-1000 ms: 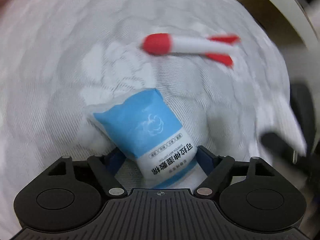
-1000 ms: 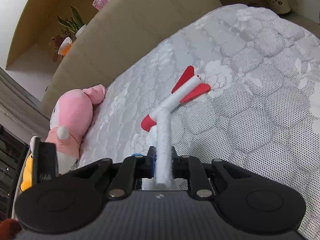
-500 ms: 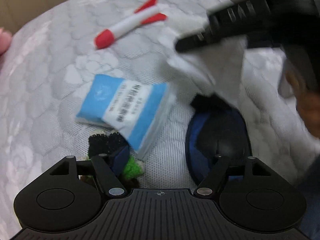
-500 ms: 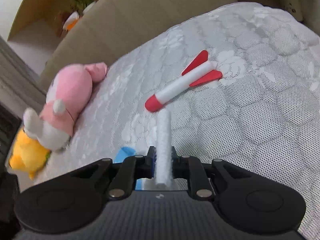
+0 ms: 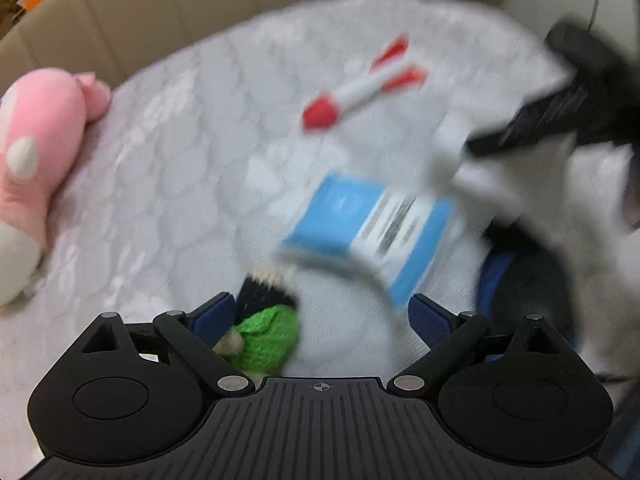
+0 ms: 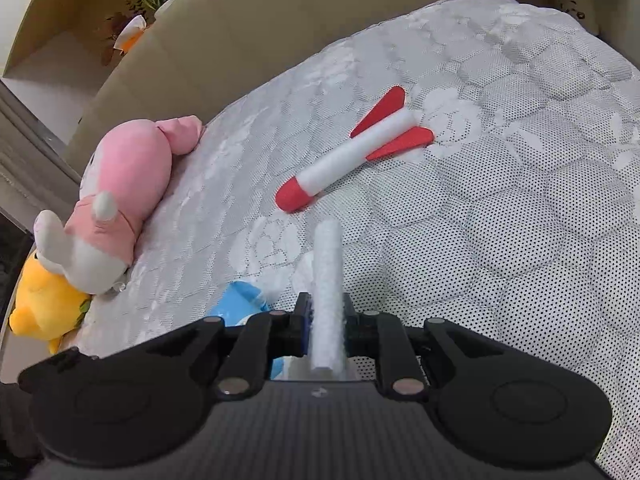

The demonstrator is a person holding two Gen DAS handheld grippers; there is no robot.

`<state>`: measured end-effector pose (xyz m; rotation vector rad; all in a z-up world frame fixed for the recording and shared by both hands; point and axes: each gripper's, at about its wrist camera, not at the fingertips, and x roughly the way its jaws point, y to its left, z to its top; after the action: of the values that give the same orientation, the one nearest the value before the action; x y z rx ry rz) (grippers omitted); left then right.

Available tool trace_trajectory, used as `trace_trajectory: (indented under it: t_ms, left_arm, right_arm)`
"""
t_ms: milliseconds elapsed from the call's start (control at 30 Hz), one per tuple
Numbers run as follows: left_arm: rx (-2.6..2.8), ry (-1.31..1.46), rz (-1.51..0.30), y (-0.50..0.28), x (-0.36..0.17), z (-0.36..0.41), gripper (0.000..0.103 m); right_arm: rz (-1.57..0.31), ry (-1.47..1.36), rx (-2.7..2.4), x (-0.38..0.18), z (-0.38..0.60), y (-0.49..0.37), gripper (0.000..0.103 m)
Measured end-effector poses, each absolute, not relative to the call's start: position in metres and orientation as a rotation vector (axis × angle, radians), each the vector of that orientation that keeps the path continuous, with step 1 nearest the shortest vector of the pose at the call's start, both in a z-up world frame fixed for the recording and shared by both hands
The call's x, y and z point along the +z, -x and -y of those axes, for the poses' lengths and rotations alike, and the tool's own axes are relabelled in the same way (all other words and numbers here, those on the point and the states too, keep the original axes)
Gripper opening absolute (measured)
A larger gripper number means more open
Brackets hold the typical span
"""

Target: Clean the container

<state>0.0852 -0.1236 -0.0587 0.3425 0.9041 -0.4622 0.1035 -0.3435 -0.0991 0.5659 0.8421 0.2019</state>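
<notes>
Left wrist view: the left tool (image 5: 320, 312) stands wide apart with nothing between its fingers, its jaws having just been opening. Just ahead lies the blue wet-wipe pack (image 5: 368, 232) on the quilted bed (image 5: 168, 184), a green and black knitted toy (image 5: 268, 332) beside the left finger. A dark blue container (image 5: 520, 292) sits at right under the white wipe (image 5: 532, 196). Right wrist view: the right tool (image 6: 326, 320) is clamped on that white wipe (image 6: 328, 280). Beyond lie a red-and-white foam rocket (image 6: 356, 156) and a pink plush toy (image 6: 124, 184).
</notes>
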Motion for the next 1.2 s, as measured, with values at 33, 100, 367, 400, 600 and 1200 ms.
trace_trajectory:
  t_ms: [33,100,367,400,600,1200]
  left_arm:
    - [-0.483,-0.283,-0.883,-0.086,-0.050,0.118,0.100]
    - [-0.450,-0.216,-0.894,-0.093,-0.042,0.107,0.102]
    - [-0.108,-0.616,-0.995,-0.102,-0.100,0.113,0.102]
    - [-0.085,-0.610,-0.976,-0.101,-0.097,0.115,0.102]
    - [-0.284,-0.013,-1.118,-0.123,-0.058,0.129,0.102]
    - [-0.749,-0.587,-1.144,-0.093,-0.096,0.154,0.086]
  right_arm:
    - [-0.841,-0.572,0.202,-0.099,0.344,-0.103,0.017]
    - [-0.840,-0.583,0.205,-0.099,0.344,-0.103,0.017]
    - [-0.873,-0.550,0.240,-0.102,0.331,-0.103,0.018]
    - [-0.873,-0.550,0.235,-0.101,0.331,-0.103,0.021]
    - [-0.824,-0.581,0.205,-0.094,0.340,-0.103,0.024]
    - [-0.834,-0.651,0.273,-0.100,0.343,-0.102,0.019]
